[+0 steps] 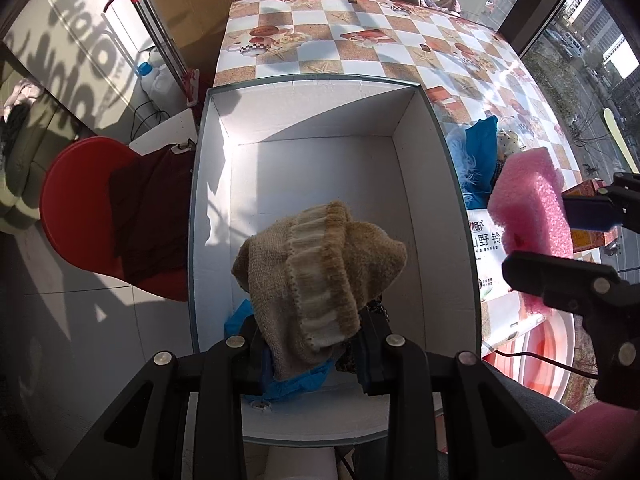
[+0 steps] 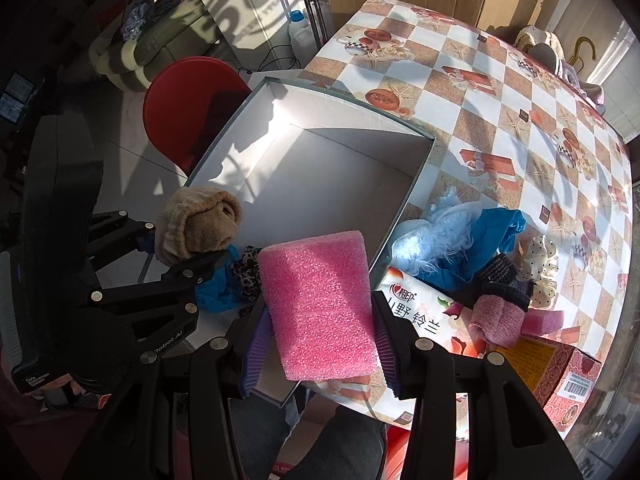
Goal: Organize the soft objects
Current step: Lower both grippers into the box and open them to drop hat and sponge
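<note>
The left gripper point(image 1: 308, 344) is clamped on a tan knitted hat point(image 1: 320, 272) bunched with blue cloth point(image 1: 296, 384) and a leopard-print scrap point(image 2: 250, 270), all hanging over the near end of the white cardboard box point(image 1: 412, 184); the loose blue piece could slide free and land outside if the bundle snags on the rim. To its right, the right gripper point(image 2: 320, 344) pinches a pink foam block point(image 2: 320, 304) above the box's near right wall. Released there, the block may tip onto the tissue pack point(image 2: 424, 316) instead.

The knit hat point(image 1: 320, 276) hides most of the blue cloth point(image 1: 296, 380).
</note>
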A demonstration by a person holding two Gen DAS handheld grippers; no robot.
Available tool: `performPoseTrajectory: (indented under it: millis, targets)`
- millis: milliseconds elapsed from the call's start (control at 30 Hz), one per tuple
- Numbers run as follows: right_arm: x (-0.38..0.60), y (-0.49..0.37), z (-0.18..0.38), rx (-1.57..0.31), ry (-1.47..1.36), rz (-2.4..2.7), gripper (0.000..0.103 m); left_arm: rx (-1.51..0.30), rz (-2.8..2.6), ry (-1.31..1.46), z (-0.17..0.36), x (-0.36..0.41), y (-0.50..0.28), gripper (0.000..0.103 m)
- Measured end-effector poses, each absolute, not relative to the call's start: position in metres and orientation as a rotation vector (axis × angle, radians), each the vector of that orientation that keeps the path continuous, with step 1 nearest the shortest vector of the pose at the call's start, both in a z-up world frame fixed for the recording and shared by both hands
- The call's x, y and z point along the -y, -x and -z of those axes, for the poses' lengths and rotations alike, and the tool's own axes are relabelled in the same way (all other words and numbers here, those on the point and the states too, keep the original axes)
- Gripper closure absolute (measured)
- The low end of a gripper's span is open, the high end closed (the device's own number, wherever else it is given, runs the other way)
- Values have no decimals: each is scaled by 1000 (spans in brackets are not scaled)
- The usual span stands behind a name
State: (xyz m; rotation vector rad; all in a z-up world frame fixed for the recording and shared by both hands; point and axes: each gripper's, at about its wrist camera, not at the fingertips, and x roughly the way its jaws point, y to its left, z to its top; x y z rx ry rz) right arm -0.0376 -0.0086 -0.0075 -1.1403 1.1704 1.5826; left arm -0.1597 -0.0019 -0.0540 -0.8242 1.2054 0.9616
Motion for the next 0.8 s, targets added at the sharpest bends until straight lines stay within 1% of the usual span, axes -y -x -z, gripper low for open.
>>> performPoseTrajectory:
  millis: [267,600,700,800]
  targets:
    - [-18,40,21,-1235,1124,-1559,54,-1207,-995,845,60,-22,160,68]
    - [-41,42,30,-1303,1080,-1543,54,-1241,-989,857,71,-31,158,68]
    - [-45,43,31,-1306,1075,-1546,54,-1240,-997,854,72,-34,158,64]
    - [-48,42,32,-1318,1070,-1543,54,-1236,-990,841,71,-34,156,56]
